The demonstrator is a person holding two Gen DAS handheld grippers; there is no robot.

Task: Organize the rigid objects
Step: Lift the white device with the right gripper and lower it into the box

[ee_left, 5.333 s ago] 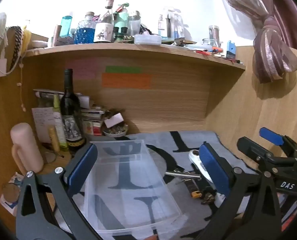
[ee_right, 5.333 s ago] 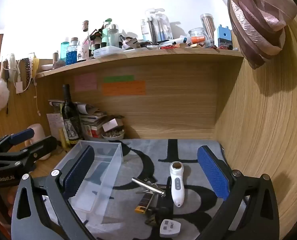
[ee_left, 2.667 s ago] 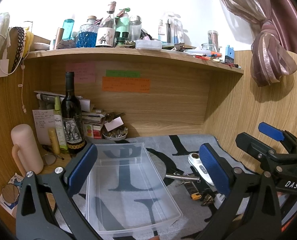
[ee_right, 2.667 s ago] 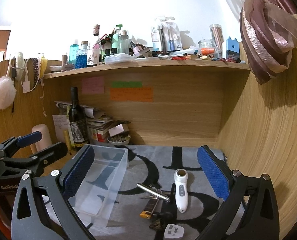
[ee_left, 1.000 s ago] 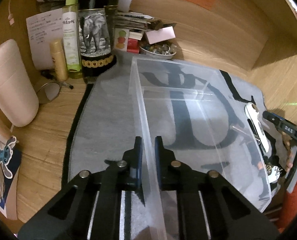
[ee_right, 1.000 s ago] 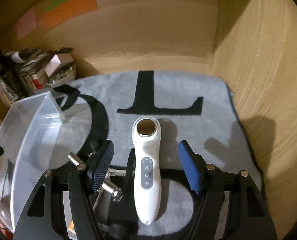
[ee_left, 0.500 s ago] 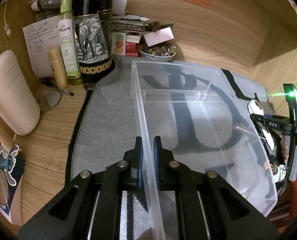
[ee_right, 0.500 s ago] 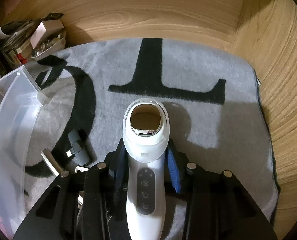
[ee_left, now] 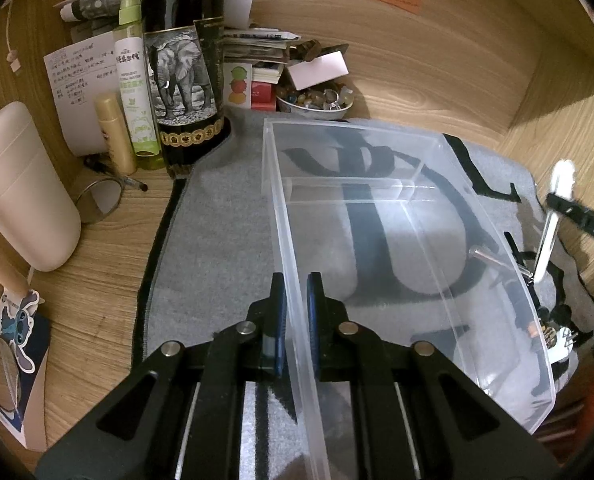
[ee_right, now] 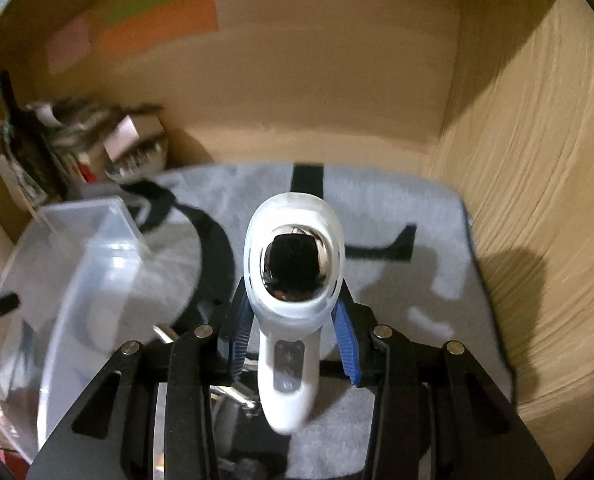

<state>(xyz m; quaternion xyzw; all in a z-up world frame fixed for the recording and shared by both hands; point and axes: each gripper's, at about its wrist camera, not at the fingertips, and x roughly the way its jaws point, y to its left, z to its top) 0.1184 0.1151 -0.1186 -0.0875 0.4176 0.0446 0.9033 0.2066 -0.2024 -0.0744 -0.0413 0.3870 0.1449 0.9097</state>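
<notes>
The right tongs (ee_right: 293, 344), clamped on the white handheld device (ee_right: 293, 300), have just lifted it off the grey mat (ee_right: 437, 312), so 1 item is ready for binning. The left tongs (ee_left: 296, 320) stay pinched on the clear bin's (ee_left: 497, 240) near wall, steadying it on the bench (ee_left: 97, 280).

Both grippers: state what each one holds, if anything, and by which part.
The left gripper pinches the clear plastic bin by its near side wall. The right gripper clamps the white handheld device around its neck, just below the head.
</notes>
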